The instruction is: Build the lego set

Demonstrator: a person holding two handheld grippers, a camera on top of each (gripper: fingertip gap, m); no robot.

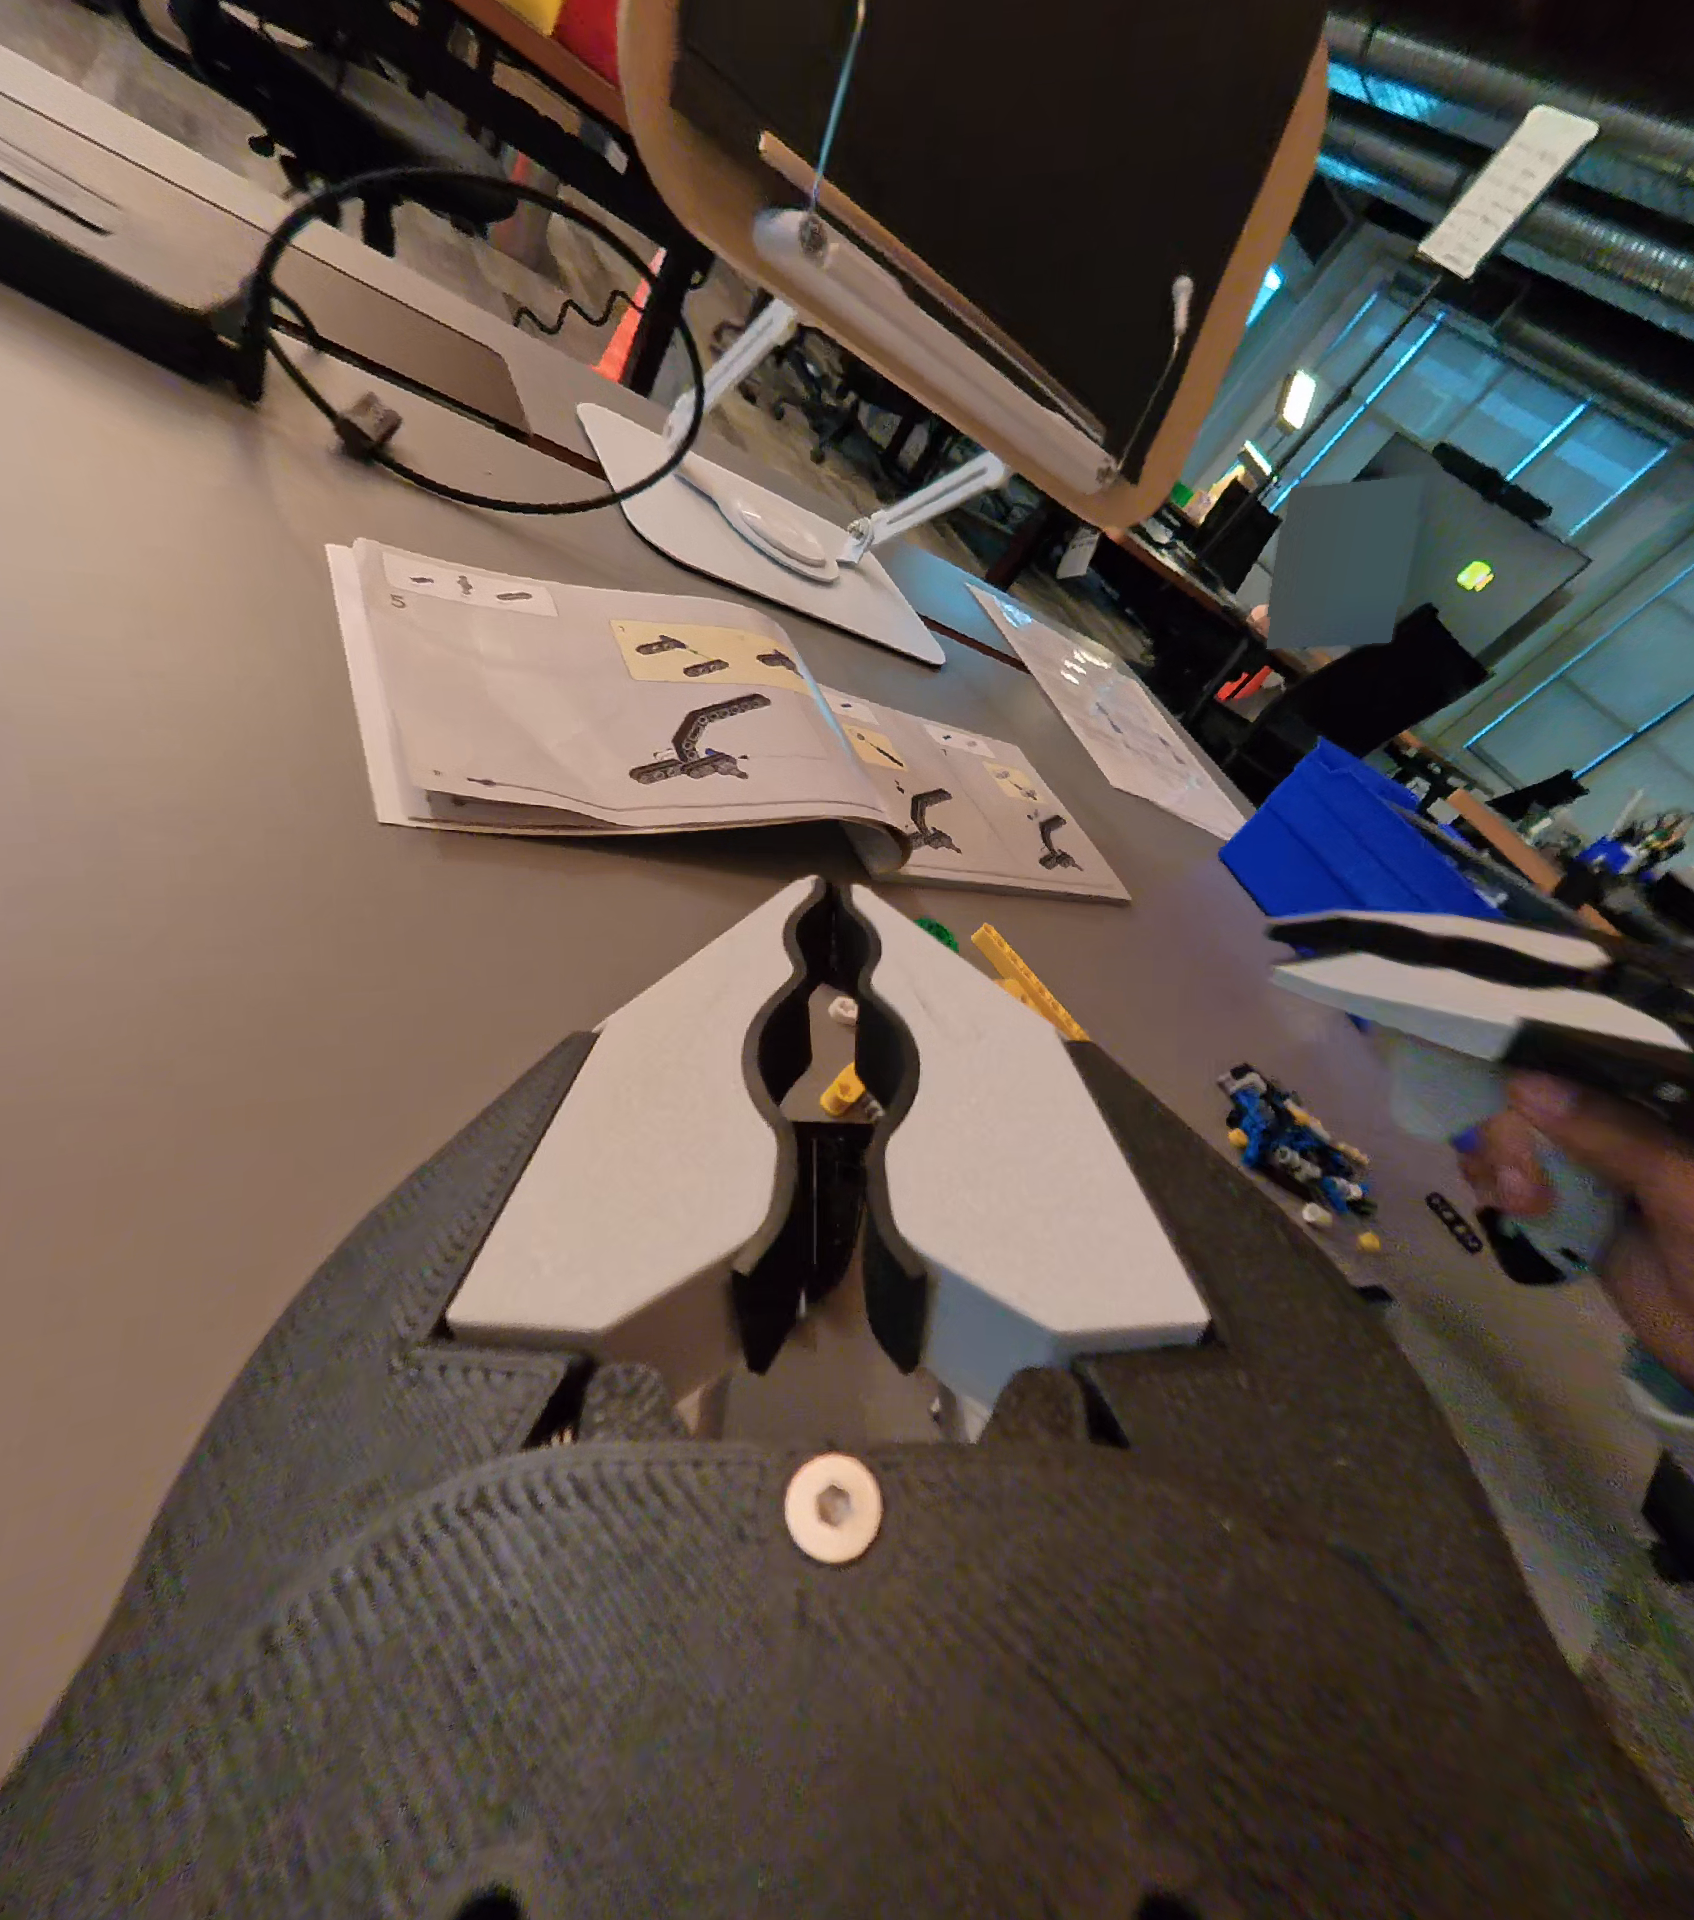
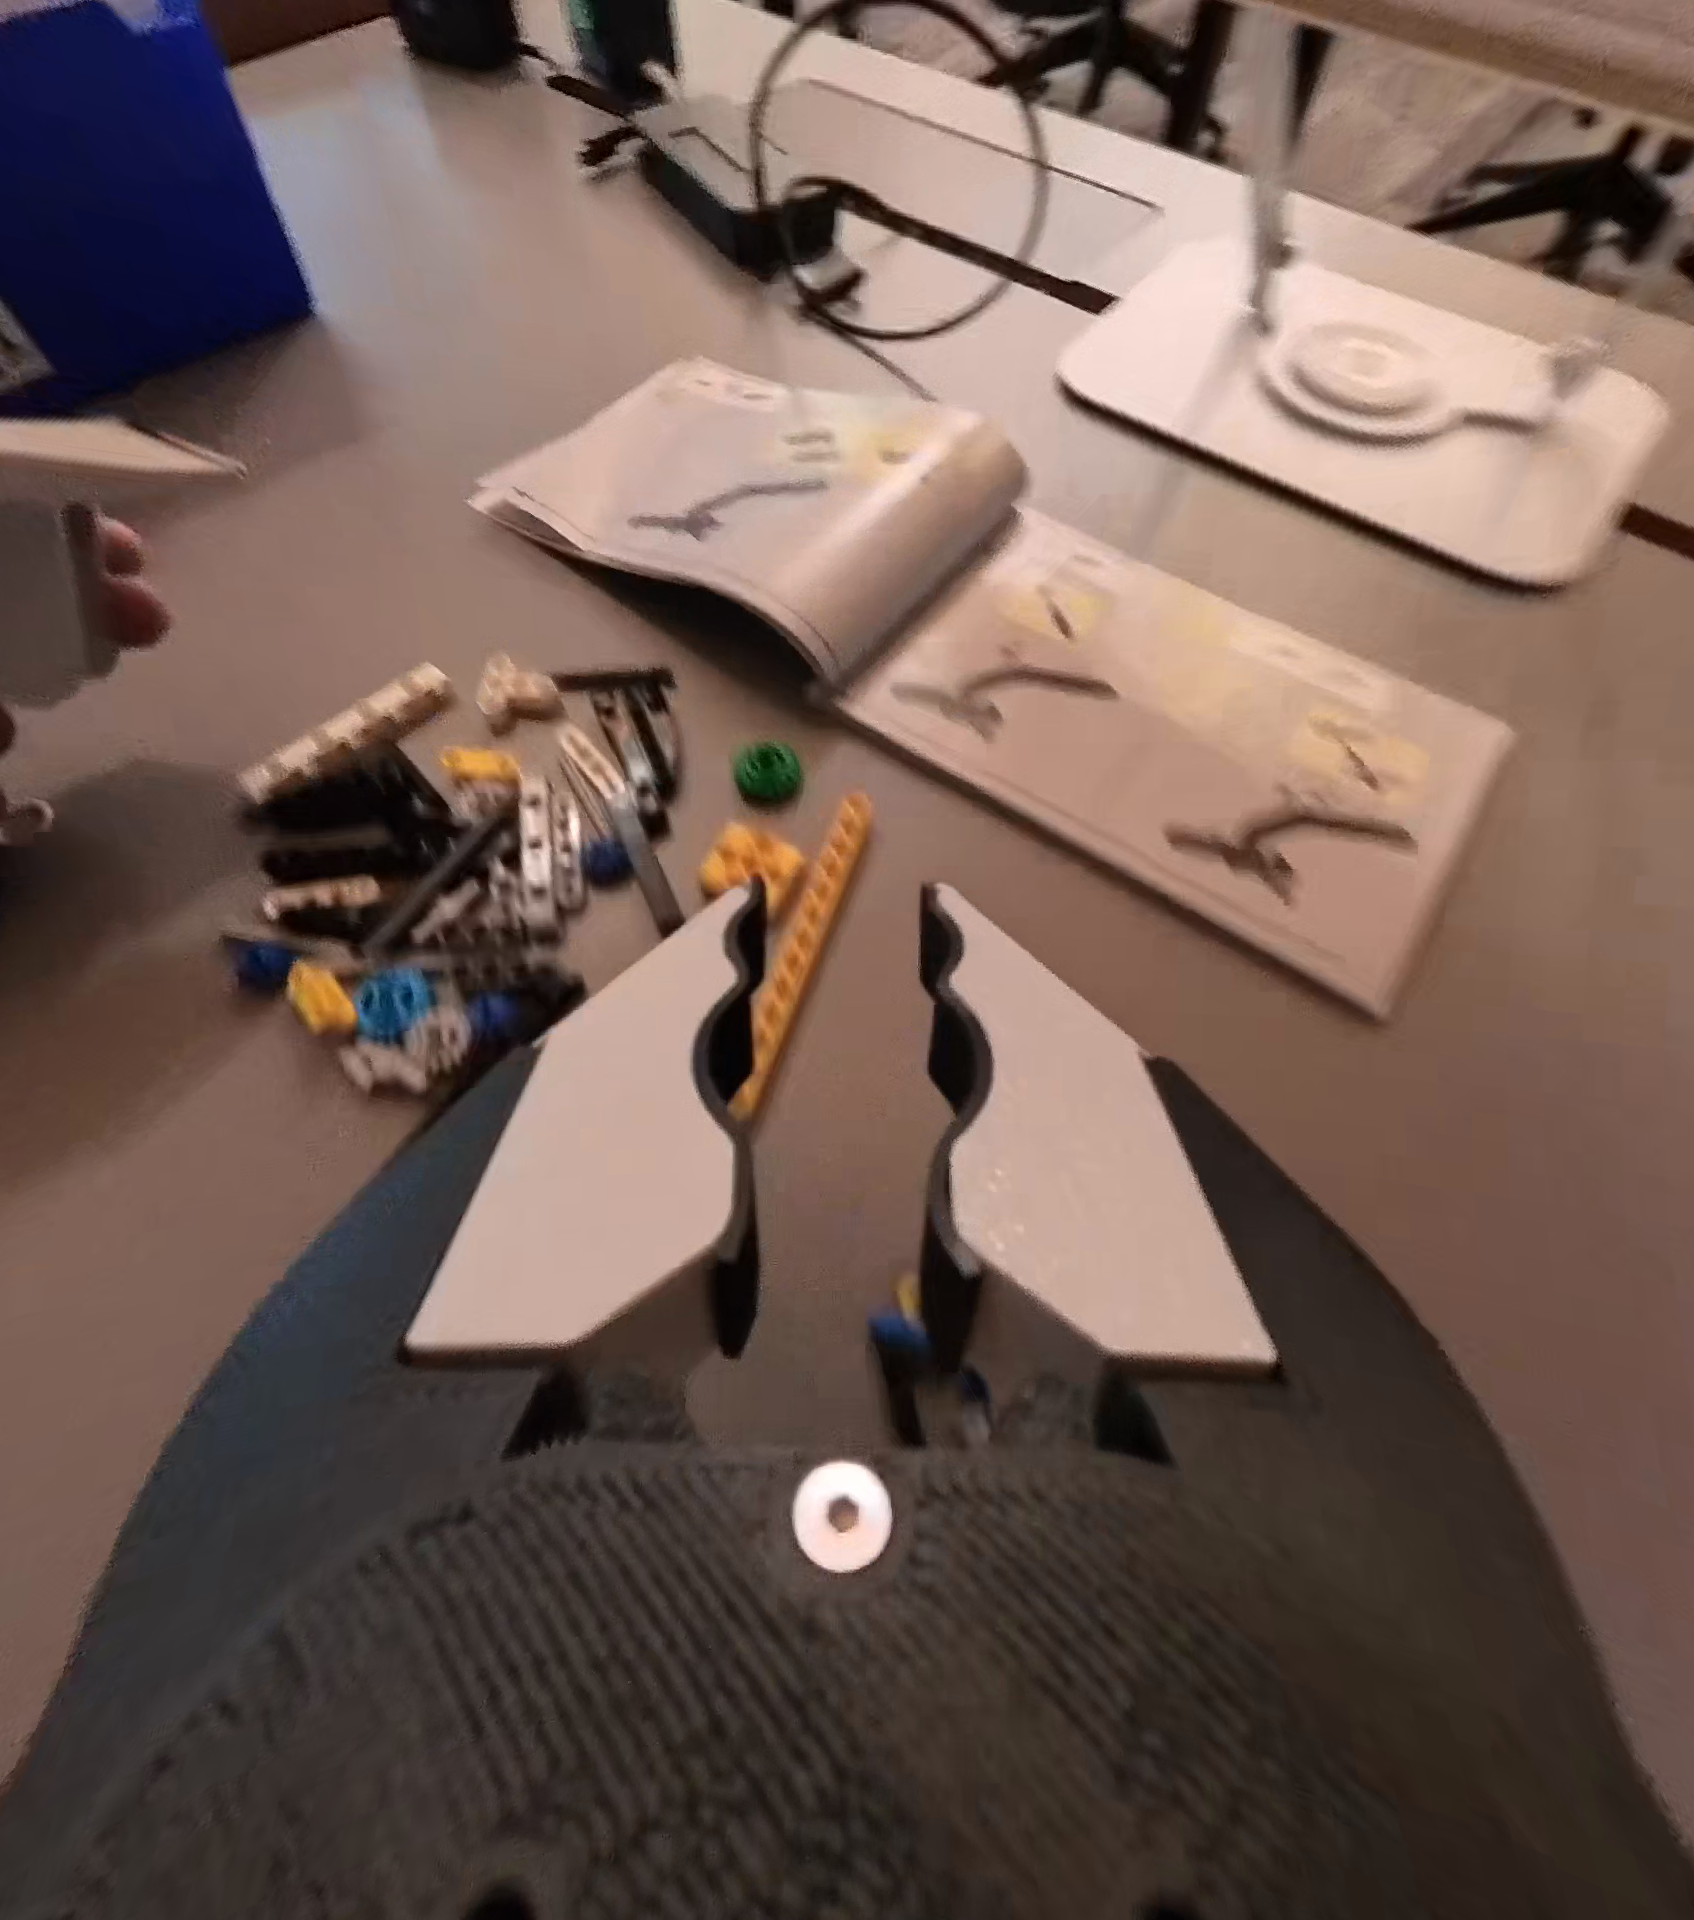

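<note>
My left gripper [image 1: 827, 899] is shut on a black lego piece [image 1: 822, 1174] that carries a yellow pin [image 1: 841, 1091] and a white pin [image 1: 841, 1008]. It is held above the table, in front of the open instruction booklet [image 1: 635, 707]. My right gripper [image 2: 843, 906] is open and empty, low over a long yellow beam [image 2: 822, 914] at the edge of the pile of loose lego parts [image 2: 448, 862]. A green gear [image 2: 770, 771] lies beside the beam. The right gripper also shows in the left wrist view [image 1: 1445, 966], and the left gripper in the right wrist view [image 2: 43, 457].
The booklet [image 2: 1030, 644] lies open beyond the pile. A blue bin [image 2: 64, 208] stands at the far left of the right wrist view, and a white monitor stand base [image 2: 1342, 416] and a looped black cable [image 1: 469, 343] at the back. Small blue parts [image 2: 900, 1330] lie under the right gripper. About 20 cm separates my left fingertips from my right. The green gear [image 2: 770, 771] lies around 11 cm away from my right fingertips.
</note>
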